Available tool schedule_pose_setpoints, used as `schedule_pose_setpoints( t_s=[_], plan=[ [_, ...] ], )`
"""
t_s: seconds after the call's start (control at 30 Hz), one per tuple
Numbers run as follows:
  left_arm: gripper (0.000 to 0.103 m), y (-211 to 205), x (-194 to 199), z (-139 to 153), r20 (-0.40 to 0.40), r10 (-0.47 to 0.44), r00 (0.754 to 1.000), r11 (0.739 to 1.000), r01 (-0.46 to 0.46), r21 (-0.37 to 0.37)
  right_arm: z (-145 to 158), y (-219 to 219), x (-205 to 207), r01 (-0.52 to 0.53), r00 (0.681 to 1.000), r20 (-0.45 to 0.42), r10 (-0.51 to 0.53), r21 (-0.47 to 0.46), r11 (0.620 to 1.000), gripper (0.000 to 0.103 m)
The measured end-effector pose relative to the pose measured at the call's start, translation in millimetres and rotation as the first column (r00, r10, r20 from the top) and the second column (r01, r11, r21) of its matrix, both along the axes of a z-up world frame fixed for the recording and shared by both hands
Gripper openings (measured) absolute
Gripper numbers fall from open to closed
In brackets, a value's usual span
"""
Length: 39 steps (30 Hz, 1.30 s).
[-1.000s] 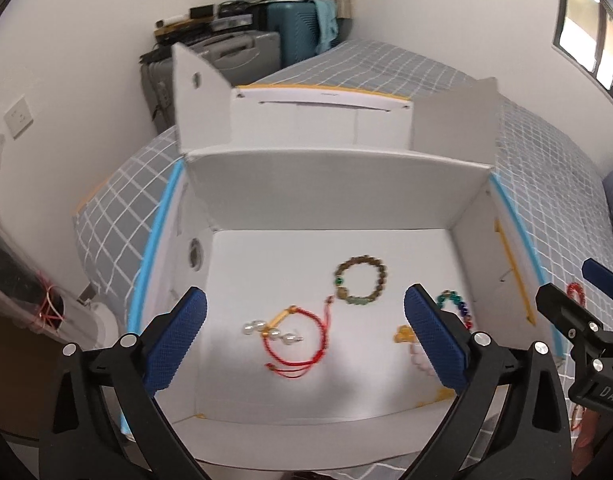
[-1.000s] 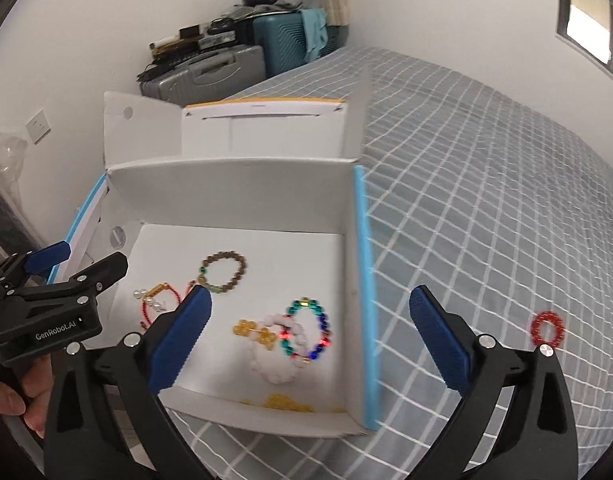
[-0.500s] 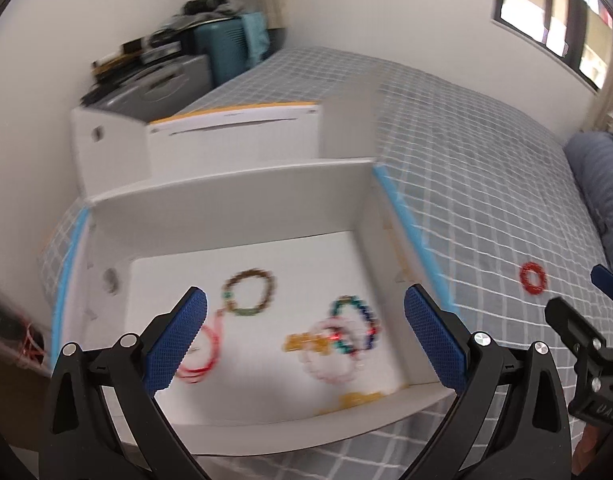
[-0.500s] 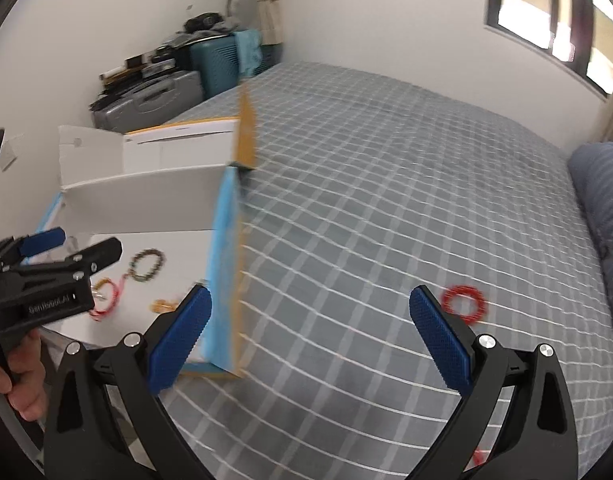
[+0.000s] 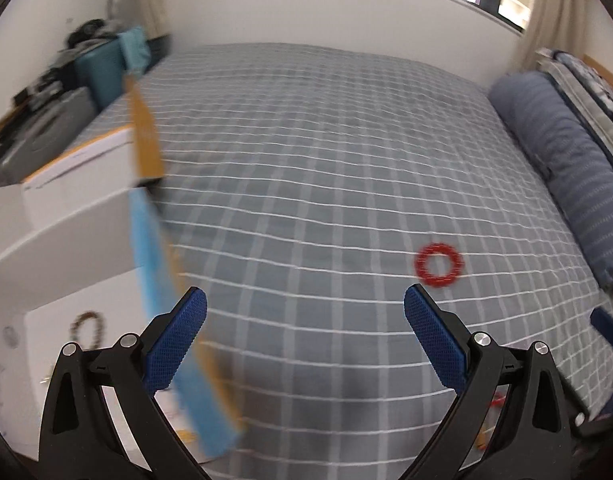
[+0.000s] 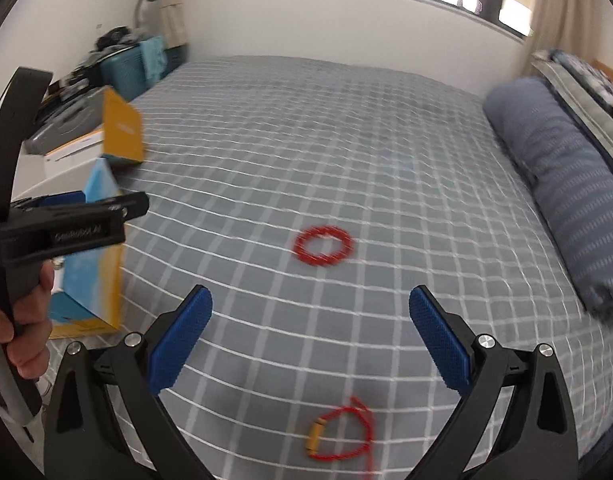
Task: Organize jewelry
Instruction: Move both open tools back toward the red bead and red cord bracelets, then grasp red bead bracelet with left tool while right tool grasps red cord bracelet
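Ahead of right gripper (image 6: 310, 332), red bracelet (image 6: 322, 245).

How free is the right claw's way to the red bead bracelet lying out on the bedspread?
Probably free. The right claw is open, and the red bead bracelet lies flat ahead on the bare bedspread. The red cord bracelet lies nearer, below the claw, not between them.

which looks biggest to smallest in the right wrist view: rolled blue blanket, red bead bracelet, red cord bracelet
1. Rolled blue blanket, by far the largest.
2 and 3. Red bead bracelet and red cord bracelet look about alike in the picture. The cord one lies nearer the camera, so I won't rank those two.
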<state>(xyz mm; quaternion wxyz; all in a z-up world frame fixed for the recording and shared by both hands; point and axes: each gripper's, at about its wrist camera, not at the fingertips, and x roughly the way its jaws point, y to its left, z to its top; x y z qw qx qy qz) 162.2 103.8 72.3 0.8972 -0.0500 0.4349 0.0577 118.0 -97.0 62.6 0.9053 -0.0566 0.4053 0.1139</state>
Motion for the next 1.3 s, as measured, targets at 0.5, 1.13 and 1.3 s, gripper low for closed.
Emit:
schedule_pose_setpoints(
  t_s=[0.5,1.13,1.3],
  plan=[
    [0.097,-85,83,-54,-0.063,-0.11,0.992,0.993,0.108,-0.039,-54,-75,-19,0.137,0.984,-0.113,-0.14,-0.027,0.99,0.09],
    [0.097,-114,145,-127,-0.155,-0.124,0.98,0.992,0.127,0.009,-117,-59,-47,0.091,0.967,-0.237,-0.094,-0.023,0.996,0.09],
    [0.097,-109,147,-138,-0.166,-0.127,0.978,0.992,0.127,-0.008,-129,-53,-48,0.073,0.964,-0.254,-0.078,-0.029,0.997,0.09]
  ],
)
